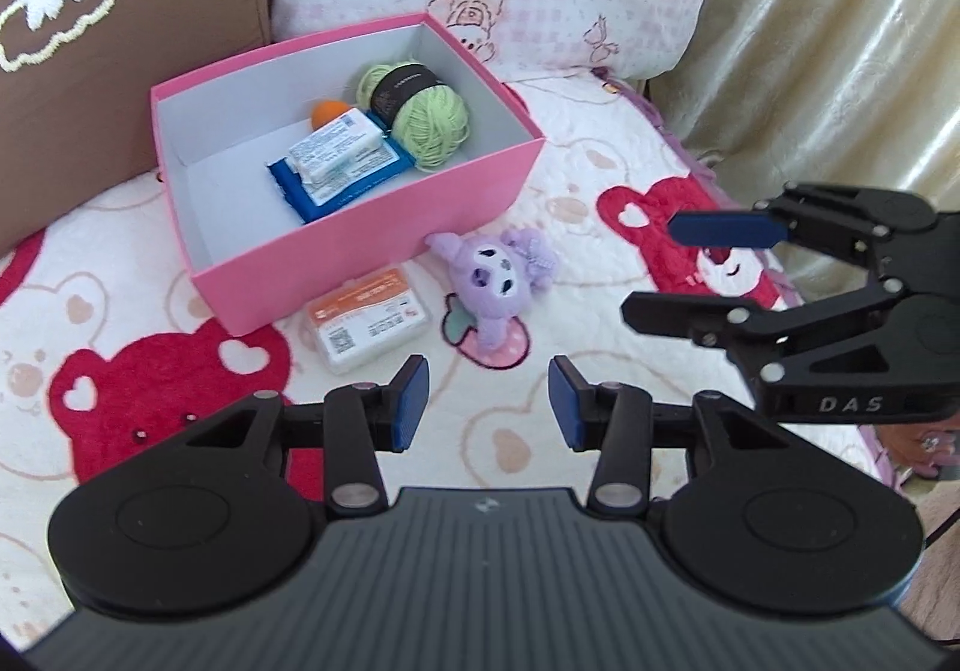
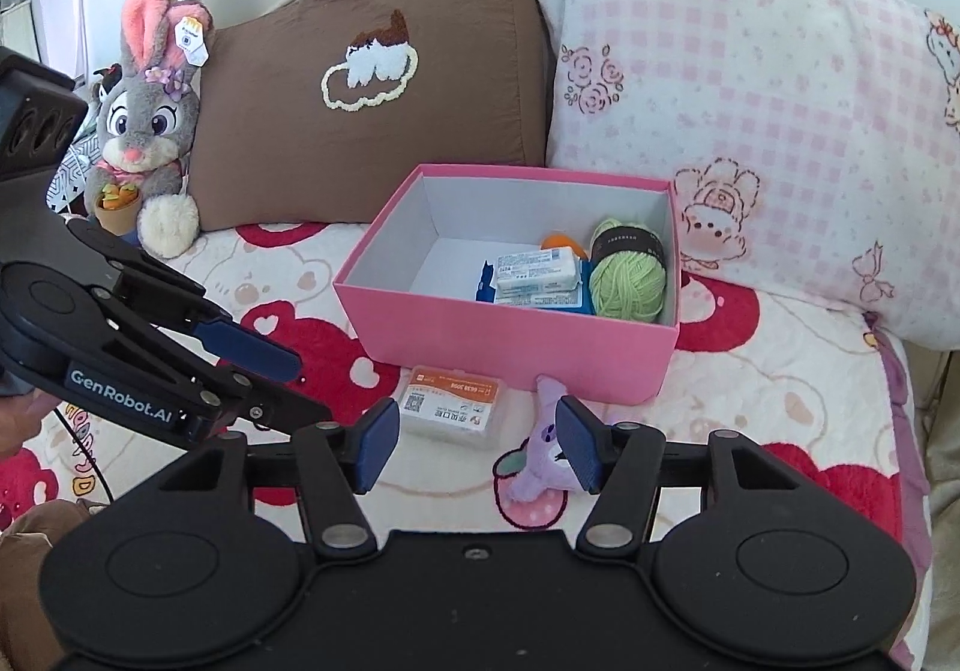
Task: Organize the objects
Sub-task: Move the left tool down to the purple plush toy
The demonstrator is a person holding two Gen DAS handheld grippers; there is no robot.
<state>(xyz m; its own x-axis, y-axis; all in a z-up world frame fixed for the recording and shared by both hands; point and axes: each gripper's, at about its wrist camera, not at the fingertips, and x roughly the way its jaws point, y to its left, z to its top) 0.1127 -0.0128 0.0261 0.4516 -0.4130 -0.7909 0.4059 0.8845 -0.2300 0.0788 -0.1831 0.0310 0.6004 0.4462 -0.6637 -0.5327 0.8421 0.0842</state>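
A pink box stands open on the bed and holds green yarn, white packs on a blue packet and an orange item. In front of it lie a clear case with an orange label and a small purple plush. My left gripper is open and empty, just short of these two. The right gripper hovers to the right, open. In the right wrist view the right gripper stands open above the case and the plush, which its right pad partly hides.
A brown pillow and a pink checked pillow lean behind the box. A grey rabbit plush sits at the far left. A curtain hangs at the right. The blanket has red bear prints.
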